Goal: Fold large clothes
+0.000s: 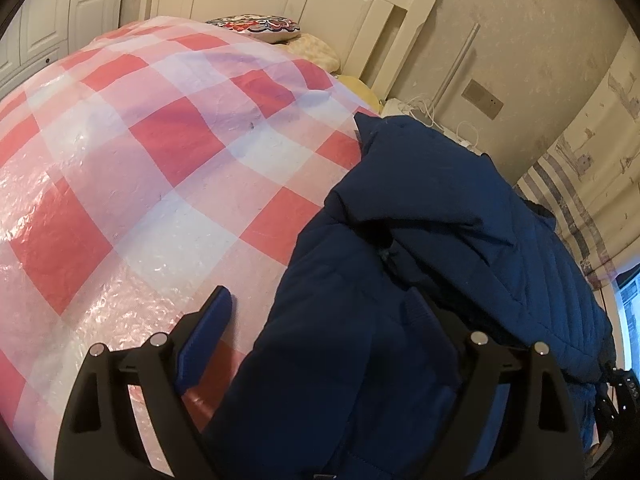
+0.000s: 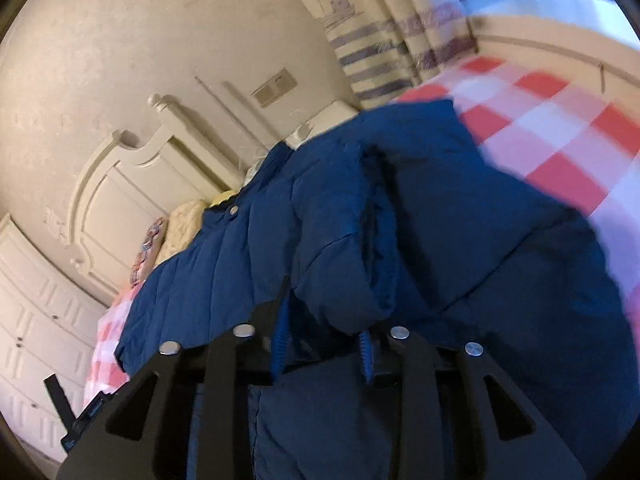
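Only the right wrist view is showing the right gripper point(image 2: 324, 344) pinching the puffy, rumpled navy jacket point(image 2: 460, 240), while the left gripper point(image 1: 320, 320) is gaping wide over the jacket's edge on the checked bed cover point(image 1: 160, 160)

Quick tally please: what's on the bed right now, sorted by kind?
Navy padded jacket: 1
Pillows at the headboard, patterned and pale yellow: 2
Red-and-white checked cover: 1
Total: 4
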A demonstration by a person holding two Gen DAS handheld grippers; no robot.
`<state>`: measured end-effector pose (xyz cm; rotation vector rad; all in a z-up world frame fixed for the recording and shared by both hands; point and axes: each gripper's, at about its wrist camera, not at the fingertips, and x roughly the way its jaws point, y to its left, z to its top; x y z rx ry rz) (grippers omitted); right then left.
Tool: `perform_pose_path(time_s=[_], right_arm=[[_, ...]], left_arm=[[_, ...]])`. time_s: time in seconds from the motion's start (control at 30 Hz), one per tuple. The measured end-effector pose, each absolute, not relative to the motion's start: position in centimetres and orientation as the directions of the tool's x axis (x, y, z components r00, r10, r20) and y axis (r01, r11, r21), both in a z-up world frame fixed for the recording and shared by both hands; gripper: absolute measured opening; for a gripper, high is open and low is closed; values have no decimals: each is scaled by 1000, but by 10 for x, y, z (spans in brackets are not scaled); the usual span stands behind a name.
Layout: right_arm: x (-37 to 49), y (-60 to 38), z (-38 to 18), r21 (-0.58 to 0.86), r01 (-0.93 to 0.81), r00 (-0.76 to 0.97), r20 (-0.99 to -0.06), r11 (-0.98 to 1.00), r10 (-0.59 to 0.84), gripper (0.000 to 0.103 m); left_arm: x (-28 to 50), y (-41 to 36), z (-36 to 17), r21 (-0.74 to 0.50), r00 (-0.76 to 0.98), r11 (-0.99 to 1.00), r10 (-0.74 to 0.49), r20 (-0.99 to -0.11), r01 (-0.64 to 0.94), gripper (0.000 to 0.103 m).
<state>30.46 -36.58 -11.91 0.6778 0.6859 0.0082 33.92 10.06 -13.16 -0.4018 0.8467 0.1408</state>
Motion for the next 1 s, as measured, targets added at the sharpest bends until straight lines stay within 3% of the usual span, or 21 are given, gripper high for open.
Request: perform_pose_path(time_s=[0.07, 0.17, 0.23, 0.37, 0.47, 0.5, 0.6, 0.67, 0.77, 0.83, 0.9, 1.0], right_arm=[[295, -371, -110, 573, 244, 795, -581, 782, 177, 51], [269, -376, -79, 471, 321, 864, -500, 822, -51, 52], [276, -359, -57, 366, 258, 887, -456, 894, -69, 52], [321, -296, -53, 36, 56, 835, -550, 998, -27, 52], [355, -286, -94, -98, 64, 708, -697, 993, -114, 52], [362, -291, -108, -82, 68, 671, -734, 994, -106, 53], [355, -308, -126, 43, 66, 700, -714, 997, -15, 53], [355, -305, -127, 45, 63, 697, -717, 997, -12, 54], [359, -302, -127, 14, 60, 689, -724, 998, -32, 58], [361, -298, -126, -7, 63, 688, -724, 998, -48, 59], [361, -298, -124, -2, 63, 688, -724, 998, -45, 59], [358, -302, -123, 27, 59, 689, -725, 998, -21, 60]], left_arm=[[340, 99, -131, -283, 657, 918, -34, -753, -277, 89], [342, 98, -132, -278, 654, 919, -30, -756, -278, 89], [342, 98, -133, -275, 654, 921, -30, -756, -276, 89], [342, 99, -133, -278, 655, 920, -32, -755, -276, 89], [341, 102, -134, -295, 662, 914, -40, -749, -278, 89], [339, 104, -133, -302, 668, 911, -41, -743, -280, 89], [328, 107, -119, -289, 717, 906, 24, -696, -310, 89], [321, 101, -96, -264, 758, 915, 65, -649, -305, 89], [326, 80, -52, -288, 806, 934, 2, -592, -213, 91], [343, 59, -31, -266, 809, 953, -40, -586, -146, 101], [374, 32, -21, -241, 785, 968, -96, -612, -70, 101], [417, 3, -41, -165, 725, 984, -66, -685, -66, 101]])
